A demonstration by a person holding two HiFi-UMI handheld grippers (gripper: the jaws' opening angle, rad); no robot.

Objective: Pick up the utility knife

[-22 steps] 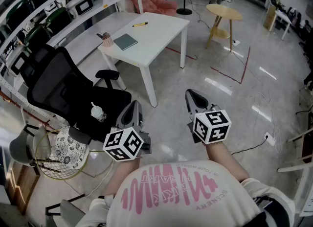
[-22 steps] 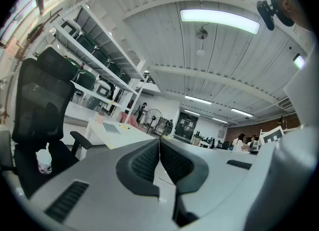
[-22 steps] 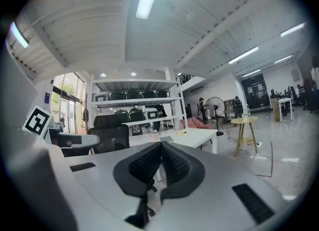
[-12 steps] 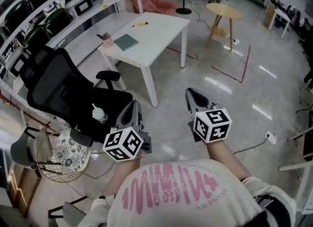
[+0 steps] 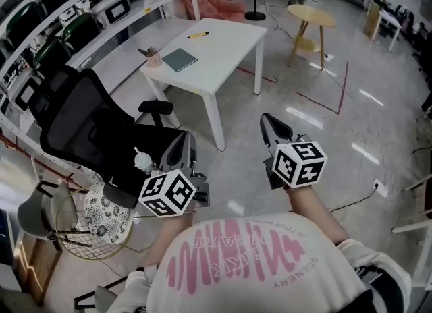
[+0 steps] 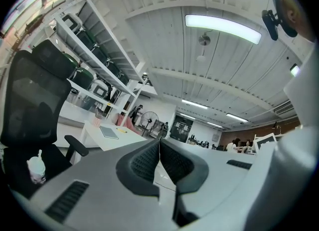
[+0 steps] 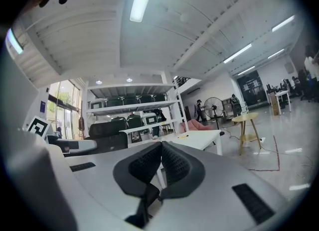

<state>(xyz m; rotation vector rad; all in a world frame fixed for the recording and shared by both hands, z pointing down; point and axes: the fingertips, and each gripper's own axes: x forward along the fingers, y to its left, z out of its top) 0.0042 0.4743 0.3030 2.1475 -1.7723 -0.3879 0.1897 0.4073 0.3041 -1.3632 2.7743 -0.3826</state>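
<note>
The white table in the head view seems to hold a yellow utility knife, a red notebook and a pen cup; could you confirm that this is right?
Not quite: the notebook is dark green, not red, as the head view shows. The rest stands: the white table holds the yellow utility knife, that notebook and the pen cup.

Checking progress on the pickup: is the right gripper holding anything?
No, the right gripper is shut, its jaws pressed together with nothing between them.
</note>
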